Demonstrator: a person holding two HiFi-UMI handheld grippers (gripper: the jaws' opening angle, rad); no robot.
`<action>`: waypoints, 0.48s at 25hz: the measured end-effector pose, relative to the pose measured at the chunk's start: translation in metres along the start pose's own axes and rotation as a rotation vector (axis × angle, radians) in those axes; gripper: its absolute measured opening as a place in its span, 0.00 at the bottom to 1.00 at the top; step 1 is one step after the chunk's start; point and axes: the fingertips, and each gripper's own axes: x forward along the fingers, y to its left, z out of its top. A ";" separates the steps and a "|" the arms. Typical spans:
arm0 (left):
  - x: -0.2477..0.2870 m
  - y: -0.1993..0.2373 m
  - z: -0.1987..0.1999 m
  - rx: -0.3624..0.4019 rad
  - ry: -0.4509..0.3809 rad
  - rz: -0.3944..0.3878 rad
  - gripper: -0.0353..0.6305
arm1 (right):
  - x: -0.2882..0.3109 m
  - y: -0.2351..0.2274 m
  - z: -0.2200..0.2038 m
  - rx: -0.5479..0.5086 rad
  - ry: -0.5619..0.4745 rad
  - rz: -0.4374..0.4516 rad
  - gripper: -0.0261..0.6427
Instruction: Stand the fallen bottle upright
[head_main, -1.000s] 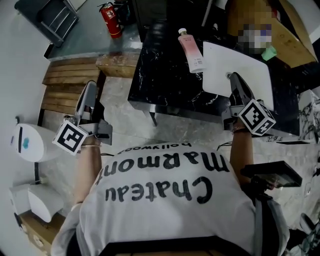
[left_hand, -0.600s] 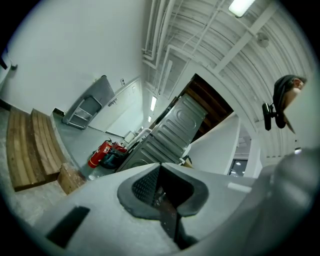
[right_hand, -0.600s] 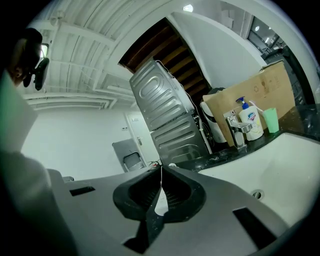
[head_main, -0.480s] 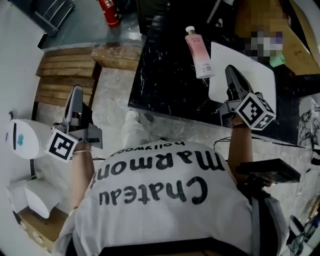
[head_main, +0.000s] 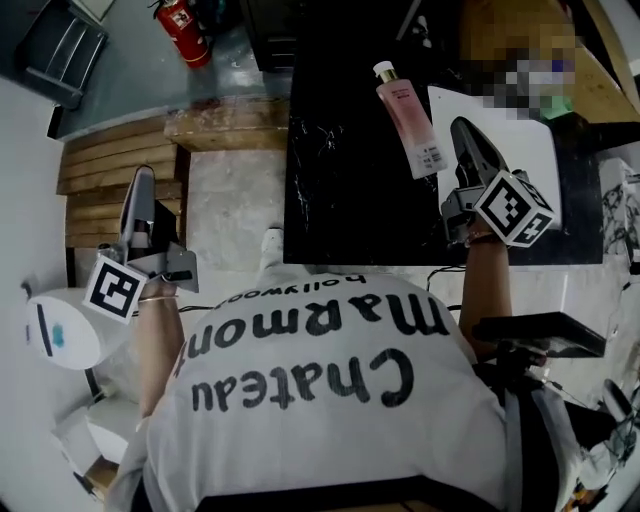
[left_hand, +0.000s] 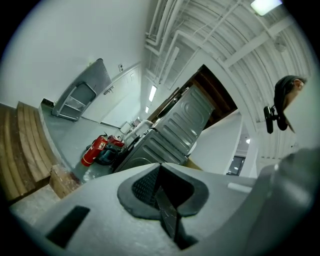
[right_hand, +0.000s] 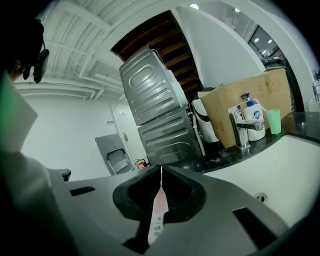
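- The bottle (head_main: 408, 120), pink with a pale cap, is lying flat on the black counter (head_main: 340, 190), over toward the counter's right side. Its cap is pointing at the far edge and its base at the near edge.
- The bottle's base end is sitting right at the left rim of the white sink (head_main: 535, 150), which is taking up the counter's right end.
- The right gripper (head_main: 462, 128) is hanging over the sink's left part, just beside the bottle's lower half, with its tip aiming toward the far edge. Whether it is touching the bottle I cannot tell.
- Its fingers are pressing together with nothing pinched. In the right gripper view only a thin pink sliver of the bottle's label is showing through the seam between them.
- The left gripper (head_main: 141, 182) is being held well off the counter's left edge, out over the floor beside the wooden steps (head_main: 95, 195).
- Its fingers are meeting too, closed on nothing, with a dark seam running between them in the left gripper view.
- A red fire extinguisher (head_main: 178, 20) is standing on the floor beyond the counter's far-left corner.
- Behind the sink, along the counter's far edge, a chrome faucet (right_hand: 241, 127), a pump bottle (right_hand: 254, 117) and a green cup (right_hand: 273, 121) are standing in front of a cardboard box (right_hand: 225, 107).
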 end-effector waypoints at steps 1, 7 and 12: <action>0.009 0.005 0.004 0.002 0.017 -0.009 0.07 | 0.005 0.001 -0.002 -0.011 0.014 -0.008 0.06; 0.066 0.048 0.004 0.006 0.125 -0.044 0.07 | 0.048 -0.001 -0.028 -0.145 0.165 -0.067 0.06; 0.075 0.056 -0.005 0.001 0.173 -0.043 0.07 | 0.060 0.002 -0.035 -0.301 0.301 -0.029 0.40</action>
